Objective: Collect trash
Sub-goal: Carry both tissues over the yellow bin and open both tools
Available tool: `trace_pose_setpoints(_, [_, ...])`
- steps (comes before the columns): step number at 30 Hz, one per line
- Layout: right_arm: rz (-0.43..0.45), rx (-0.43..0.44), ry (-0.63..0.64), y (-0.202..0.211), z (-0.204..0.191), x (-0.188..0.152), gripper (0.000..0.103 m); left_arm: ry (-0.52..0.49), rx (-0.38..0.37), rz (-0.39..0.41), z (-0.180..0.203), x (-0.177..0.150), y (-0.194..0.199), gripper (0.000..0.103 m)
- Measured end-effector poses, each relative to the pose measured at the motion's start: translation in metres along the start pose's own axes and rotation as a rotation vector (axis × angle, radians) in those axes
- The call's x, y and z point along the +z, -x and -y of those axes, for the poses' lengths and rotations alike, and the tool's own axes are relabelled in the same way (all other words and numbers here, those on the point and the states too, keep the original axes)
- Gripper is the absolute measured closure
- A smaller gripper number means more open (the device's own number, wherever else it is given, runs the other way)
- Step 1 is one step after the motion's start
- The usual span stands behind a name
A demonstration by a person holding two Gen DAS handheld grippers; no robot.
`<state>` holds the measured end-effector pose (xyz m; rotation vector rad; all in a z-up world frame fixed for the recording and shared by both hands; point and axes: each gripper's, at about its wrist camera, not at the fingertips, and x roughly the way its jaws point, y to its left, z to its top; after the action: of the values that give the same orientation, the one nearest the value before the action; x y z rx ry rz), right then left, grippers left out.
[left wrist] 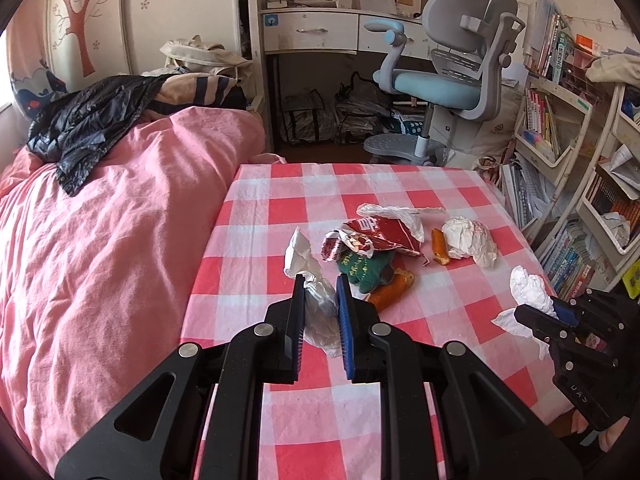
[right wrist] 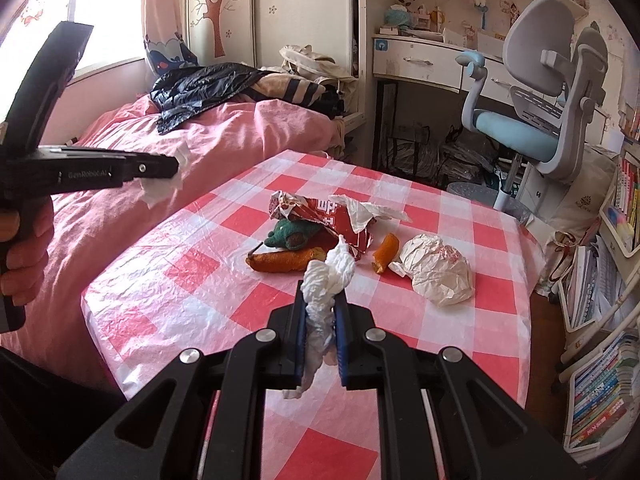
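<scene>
In the left wrist view, my left gripper (left wrist: 320,286) is shut on a crumpled white tissue (left wrist: 316,312), held above the red-and-white checked table (left wrist: 280,208). My right gripper (right wrist: 320,296) is shut on a second white tissue (right wrist: 326,280) over the table's near part. Each gripper also shows in the other's view: the right gripper (left wrist: 540,310) with its tissue (left wrist: 528,286), the left gripper (right wrist: 174,168) with its tissue (right wrist: 160,192). On the table lie a red wrapper (left wrist: 376,236) (right wrist: 328,216), a green plush (left wrist: 364,270), orange peels (right wrist: 280,262) and a white paper ball (right wrist: 438,276).
A bed with a pink cover (left wrist: 100,240) runs along the table's left side, a dark jacket (left wrist: 92,120) on it. Beyond the table stand a grey-blue chair (left wrist: 452,80) and a desk (left wrist: 312,32). Book racks (left wrist: 560,128) crowd the right. A hand (right wrist: 24,256) grips the left tool.
</scene>
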<state>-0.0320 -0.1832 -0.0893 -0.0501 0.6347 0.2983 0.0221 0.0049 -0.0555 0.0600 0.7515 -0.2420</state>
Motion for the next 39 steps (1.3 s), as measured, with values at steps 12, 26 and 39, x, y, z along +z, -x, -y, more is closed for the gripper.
trace_pose_setpoints(12, [0.087, -0.022, -0.06, 0.058, 0.045, -0.009, 0.09, -0.1, -0.169, -0.011, 0.083, -0.001, -0.015, 0.089])
trace_pose_setpoints(26, [-0.122, -0.278, -0.342, 0.094, 0.187, -0.172, 0.089, -0.376, -0.332, -0.082, 0.263, -0.028, -0.043, 0.089])
trace_pose_setpoints(39, [-0.162, -0.352, -0.511, 0.109, 0.24, -0.24, 0.064, -0.552, -0.506, -0.196, 0.414, -0.079, -0.075, 0.089])
